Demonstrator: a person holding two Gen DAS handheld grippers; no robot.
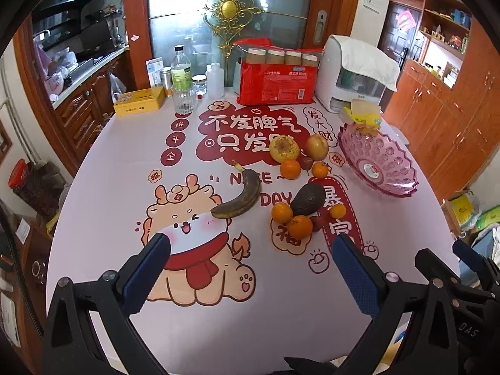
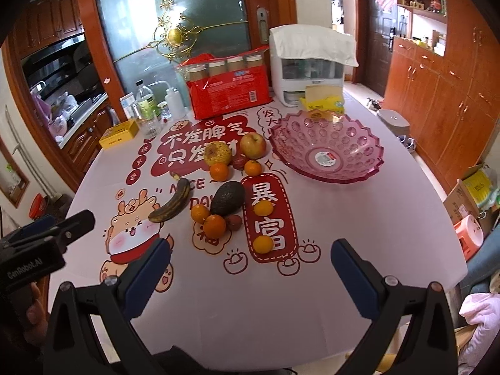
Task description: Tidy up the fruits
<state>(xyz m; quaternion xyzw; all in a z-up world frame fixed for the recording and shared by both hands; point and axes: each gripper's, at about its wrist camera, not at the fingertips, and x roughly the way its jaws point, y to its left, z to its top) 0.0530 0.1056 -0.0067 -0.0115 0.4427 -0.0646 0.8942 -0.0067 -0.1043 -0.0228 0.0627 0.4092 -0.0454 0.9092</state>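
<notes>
Table (image 2: 359,218) covered by a pale printed cloth with red characters and a cartoon dragon. On it: pink glass bowl (image 2: 326,145), blackened banana (image 2: 173,201), avocado (image 2: 227,197), apple (image 2: 253,145), yellow blemished fruit (image 2: 217,153), several small oranges, red packet (image 2: 229,92), yellow tin (image 2: 119,133), bottles, white appliance (image 2: 307,68).

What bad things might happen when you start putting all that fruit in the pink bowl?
1. The small oranges are round and could roll across the smooth table, maybe off its edge, if nudged.
2. The banana is very dark and probably soft, so a tight squeeze might squash it.
3. The pink bowl looks light and shallow; dropped fruit might tip it or bounce out.
Both hand-held grippers, left and right, are open and holding nothing.
</notes>
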